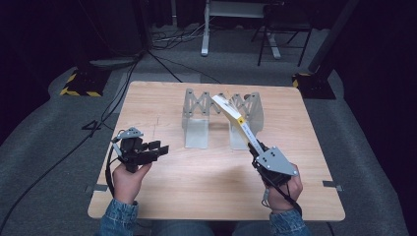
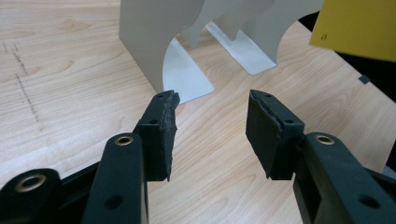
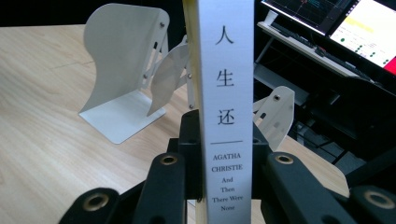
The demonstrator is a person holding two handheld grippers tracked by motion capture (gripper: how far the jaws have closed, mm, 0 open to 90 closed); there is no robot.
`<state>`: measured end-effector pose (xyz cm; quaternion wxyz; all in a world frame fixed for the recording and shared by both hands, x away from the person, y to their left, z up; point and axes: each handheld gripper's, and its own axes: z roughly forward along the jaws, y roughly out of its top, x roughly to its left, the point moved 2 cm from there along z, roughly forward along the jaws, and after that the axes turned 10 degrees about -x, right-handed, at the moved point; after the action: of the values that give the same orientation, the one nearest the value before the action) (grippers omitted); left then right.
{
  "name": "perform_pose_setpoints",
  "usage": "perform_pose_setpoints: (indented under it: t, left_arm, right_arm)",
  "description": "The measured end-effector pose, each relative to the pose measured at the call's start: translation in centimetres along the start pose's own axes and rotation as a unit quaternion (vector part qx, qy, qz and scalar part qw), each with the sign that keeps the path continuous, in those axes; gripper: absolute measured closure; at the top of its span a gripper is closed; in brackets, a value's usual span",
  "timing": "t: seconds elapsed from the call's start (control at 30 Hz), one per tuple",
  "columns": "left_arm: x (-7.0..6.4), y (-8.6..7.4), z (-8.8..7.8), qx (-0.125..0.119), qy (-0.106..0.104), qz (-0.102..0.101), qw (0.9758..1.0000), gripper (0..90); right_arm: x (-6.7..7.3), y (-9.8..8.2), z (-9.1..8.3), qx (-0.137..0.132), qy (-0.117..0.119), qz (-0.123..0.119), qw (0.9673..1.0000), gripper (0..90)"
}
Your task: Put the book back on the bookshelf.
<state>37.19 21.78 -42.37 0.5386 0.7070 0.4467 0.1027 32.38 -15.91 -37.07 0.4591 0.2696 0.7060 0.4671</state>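
Two tongs: L tongs (image 1: 160,148) open, hovering; R tongs (image 1: 255,147) clamp tilted book (image 1: 236,119).

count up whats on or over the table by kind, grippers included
grippers: 2, the left gripper open and empty, the right gripper shut on the book
book: 1, held tilted above the table
expanding metal book rack: 1
total: 4

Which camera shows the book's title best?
The right gripper view: the book spine faces it, lettering readable, clamped in the right tool. The high view shows the book small and tilted; the left gripper view catches a yellow corner.
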Motion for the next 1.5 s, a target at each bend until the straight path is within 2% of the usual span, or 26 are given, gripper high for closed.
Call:
perform_pose_setpoints:
  t: [0.13,0.27,0.3,0.37,0.4,0.43,0.47,0.53,0.63,0.77,1.07,1.13,1.5]
  left_arm:
    - [0.9,-1.3,-0.8,0.004,0.013,0.004,0.9999,51.8]
    - [1.2,-2.0,-1.4,0.006,0.032,0.010,0.9994,50.9]
    - [1.3,-2.4,-1.8,0.002,0.036,0.013,0.9992,50.7]
    - [1.4,-2.6,-1.9,0.000,0.039,0.011,0.9992,50.6]
    - [1.6,-2.9,-2.1,0.003,0.043,0.012,0.9990,50.6]
    - [1.6,-2.9,-2.1,0.003,0.043,0.012,0.9990,50.6]
    - [1.7,-3.3,-2.2,0.008,0.050,0.015,0.9986,50.5]
    - [1.7,-3.5,-2.2,0.010,0.054,0.019,0.9983,50.6]
    - [1.9,-4.3,-2.0,0.021,0.060,0.026,0.9976,50.6]
    - [2.3,-5.4,-1.3,0.032,0.069,0.024,0.9969,50.2]
    - [2.7,-7.0,0.5,0.063,0.077,0.060,0.9933,49.9]
    - [2.9,-7.3,0.9,0.065,0.082,0.060,0.9927,49.9]
    - [3.2,-8.0,1.7,0.087,0.092,0.084,0.9884,48.3]
  right_arm:
    - [-1.1,0.0,0.8,-0.002,-0.006,0.027,0.9996,75.9]
    - [-1.6,0.1,1.4,-0.004,-0.010,0.037,0.9993,75.9]
    - [-1.9,0.1,1.8,-0.005,-0.014,0.045,0.9989,75.9]
    - [-2.0,0.2,2.0,-0.007,-0.016,0.053,0.9984,75.9]
    - [-2.4,0.2,2.4,-0.007,-0.020,0.071,0.9973,76.0]
    - [-2.4,0.2,2.4,-0.007,-0.020,0.071,0.9973,76.0]
    - [-2.7,0.2,2.7,-0.008,-0.024,0.086,0.9960,76.0]
    - [-2.9,0.2,3.0,-0.008,-0.026,0.092,0.9953,76.0]
    - [-3.0,0.2,3.7,-0.010,-0.033,0.103,0.9941,76.0]
    - [-3.2,0.2,5.0,-0.013,-0.045,0.110,0.9928,75.9]
    - [-3.1,-0.7,7.7,-0.021,-0.055,0.132,0.9896,75.9]
    - [-3.1,-1.0,8.5,-0.018,-0.058,0.141,0.9882,75.9]
    - [-3.7,-2.4,10.8,-0.006,-0.073,0.164,0.9838,75.9]
